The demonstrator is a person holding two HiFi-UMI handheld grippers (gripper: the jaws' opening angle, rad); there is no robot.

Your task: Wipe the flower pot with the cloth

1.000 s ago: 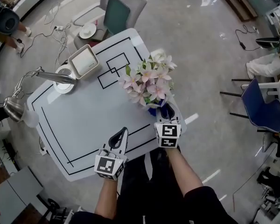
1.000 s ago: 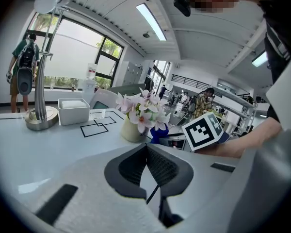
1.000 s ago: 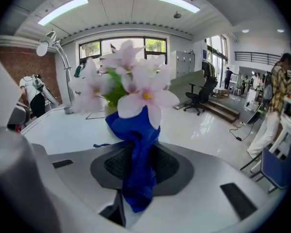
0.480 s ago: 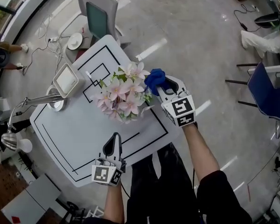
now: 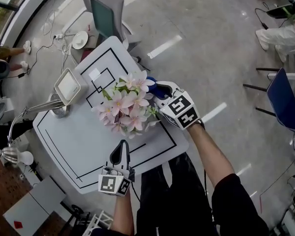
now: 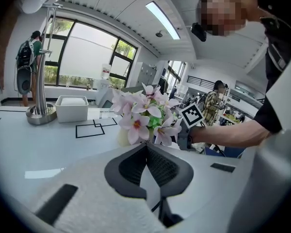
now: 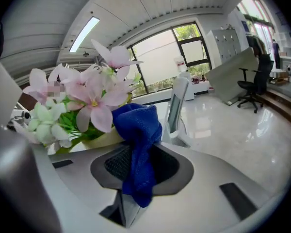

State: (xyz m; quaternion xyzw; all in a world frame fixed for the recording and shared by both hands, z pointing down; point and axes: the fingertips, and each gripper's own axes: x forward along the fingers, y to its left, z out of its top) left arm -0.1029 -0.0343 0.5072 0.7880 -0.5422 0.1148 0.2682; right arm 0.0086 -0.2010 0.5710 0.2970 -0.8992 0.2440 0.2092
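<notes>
Nearest the person on the white table point(image 5: 73, 136), the left tool point(image 5: 122, 147) rests idle, its jaws pressed together on nothing and pointing at the flowers. In the middle, pink flowers point(image 5: 125, 107) spread wide and hide most of the flower pot point(image 7: 103, 139), which stands toward the table's right edge. Only a cream strip of it shows beneath the petals. On its right side, the right tool point(image 5: 163, 95) is clamped on the blue cloth point(image 7: 138, 135), whose bunched top looks to be against the pot's rim, though contact is hard to confirm. Wiping seems under way on that side, while the near and left faces likely remain to be done.
</notes>
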